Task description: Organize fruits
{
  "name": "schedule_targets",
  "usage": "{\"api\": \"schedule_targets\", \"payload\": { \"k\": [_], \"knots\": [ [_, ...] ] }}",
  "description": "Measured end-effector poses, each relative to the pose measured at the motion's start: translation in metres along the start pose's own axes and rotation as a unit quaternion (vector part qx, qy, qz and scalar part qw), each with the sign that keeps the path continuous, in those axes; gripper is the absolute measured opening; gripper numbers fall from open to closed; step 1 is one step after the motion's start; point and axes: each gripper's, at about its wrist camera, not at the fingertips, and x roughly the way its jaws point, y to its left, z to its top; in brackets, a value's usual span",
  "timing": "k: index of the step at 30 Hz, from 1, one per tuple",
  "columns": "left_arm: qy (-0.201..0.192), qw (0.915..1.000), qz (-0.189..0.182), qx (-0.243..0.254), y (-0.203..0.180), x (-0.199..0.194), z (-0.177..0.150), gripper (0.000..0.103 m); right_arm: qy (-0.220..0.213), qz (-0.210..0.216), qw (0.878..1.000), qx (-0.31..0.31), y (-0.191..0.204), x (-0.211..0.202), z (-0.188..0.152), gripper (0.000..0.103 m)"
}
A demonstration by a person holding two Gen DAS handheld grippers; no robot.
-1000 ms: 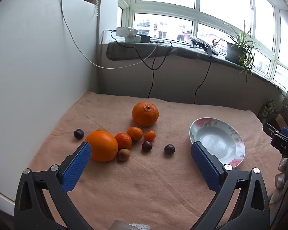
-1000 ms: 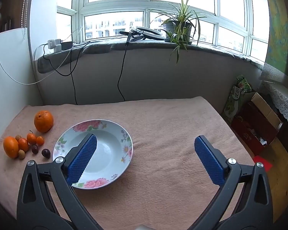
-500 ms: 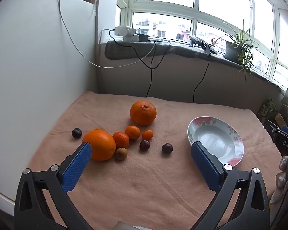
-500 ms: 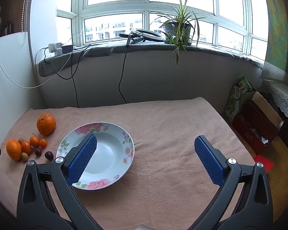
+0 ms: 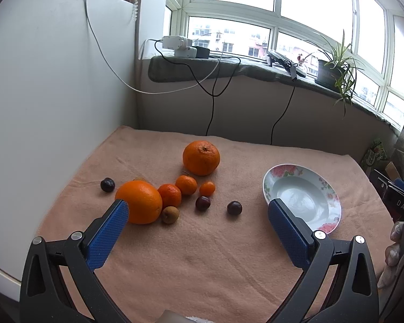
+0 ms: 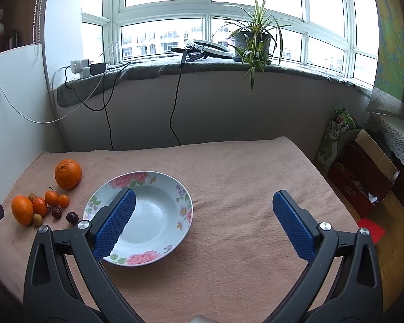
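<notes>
Peach-coloured cloth (image 5: 202, 255) covers the table beneath a bay window; a spider plant (image 6: 251, 40) in a pot, a power strip (image 5: 179, 45) and trailing cables occupy the grey sill. Left gripper (image 5: 199, 231): blue-padded fingers spread wide, grasping nothing, poised above the cloth and facing the fruit cluster. Right gripper (image 6: 203, 223): likewise released and empty, its left pad overlapping the rim of the floral plate (image 6: 172, 188) in the right wrist view; whether it touches the plate cannot be told. Fruit, all on the cloth to the left of the plate: a large orange (image 5: 139, 202) nearest the left gripper; a second large orange (image 5: 201, 157) farther back, apart from the rest; three small tangerines (image 5: 185, 185) in a row between them, the nearest touching the near orange; a small tan round fruit (image 5: 170, 214) just beside that orange; three dark plums, one (image 5: 107, 184) at the far left, one (image 5: 202, 203) below the tangerines, one (image 5: 234, 207) closest to the plate; the plate holds no fruit. At the right edge of the left wrist view, a person's hand (image 5: 396, 245) grips the other tool.
</notes>
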Motion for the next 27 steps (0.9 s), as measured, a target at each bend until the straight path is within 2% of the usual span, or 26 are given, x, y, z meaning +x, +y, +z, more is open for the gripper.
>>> {"api": "schedule_targets", "payload": {
  "k": [27],
  "knots": [
    [0.002, 1.0, -0.001, -0.003, 0.0005, -0.0004, -0.0006, 0.102, 0.007, -0.001, 1.0, 0.0, -0.0004, 0.0008, -0.0004, 0.103]
  ]
}}
